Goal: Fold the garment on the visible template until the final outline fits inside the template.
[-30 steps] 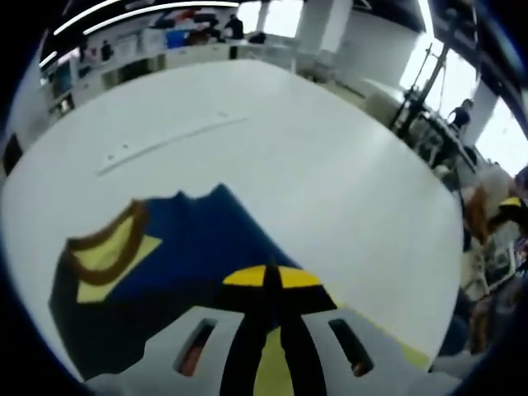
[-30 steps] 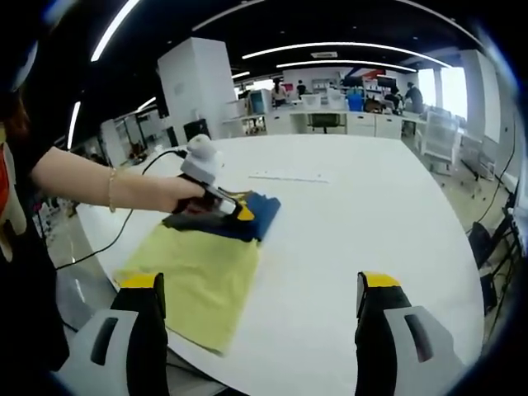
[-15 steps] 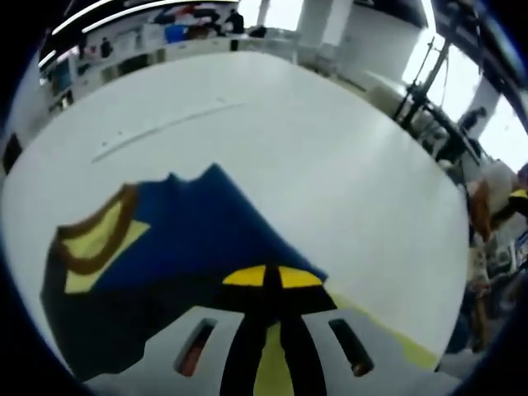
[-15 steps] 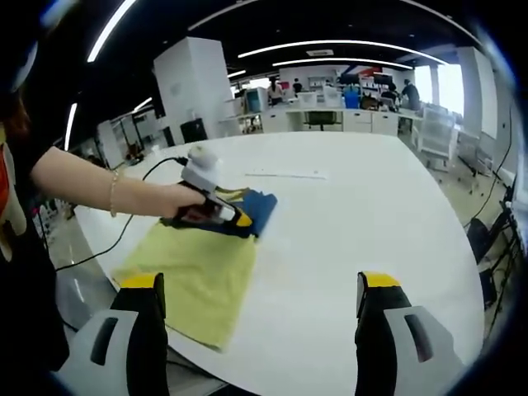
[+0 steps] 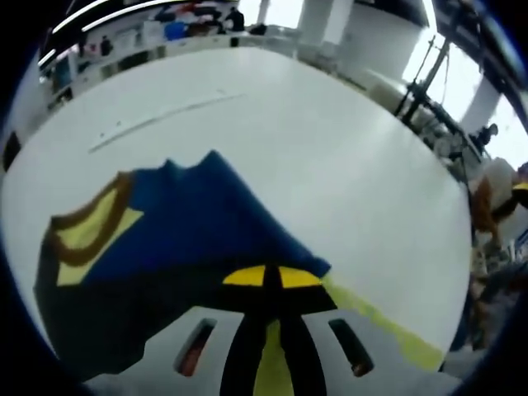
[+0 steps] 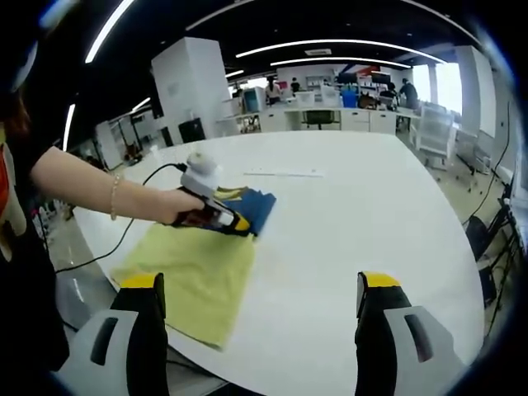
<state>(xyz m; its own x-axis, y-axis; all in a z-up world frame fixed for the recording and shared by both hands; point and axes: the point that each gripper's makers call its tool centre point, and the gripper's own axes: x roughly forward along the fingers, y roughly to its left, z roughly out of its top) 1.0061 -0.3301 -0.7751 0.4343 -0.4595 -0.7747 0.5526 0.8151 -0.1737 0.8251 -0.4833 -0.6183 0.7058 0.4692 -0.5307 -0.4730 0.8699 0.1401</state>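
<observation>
Left gripper view is showing the left tool point(image 5: 265, 276) with its yellow-tipped jaws pressed together, no gap between them, pinching the near edge of the dark blue garment point(image 5: 177, 247). The garment is lying folded on the white worktop point(image 5: 330, 157), its yellow neck opening with a brown collar band point(image 5: 87, 235) sitting at the end away from the pinched edge. A strip of the yellow-green template point(image 5: 388, 334) is peeking out beside the tool, under the blue cloth.

Right gripper view is showing the right tool point(image 6: 257, 307) with its jaws standing wide apart and nothing between them, hovering above the near edge of the worktop point(image 6: 363, 206). A person's hand point(image 6: 169, 206) is gripping the left tool point(image 6: 239, 224) over the garment point(image 6: 254, 206), which is lying on the far end of the template point(image 6: 194, 276). The template's long axis is running from the worktop's near edge toward its middle, and the garment is covering just that far part, its long side running roughly across the template. A pale strip point(image 6: 285, 173) is lying on the worktop beyond the garment, well apart from it.
</observation>
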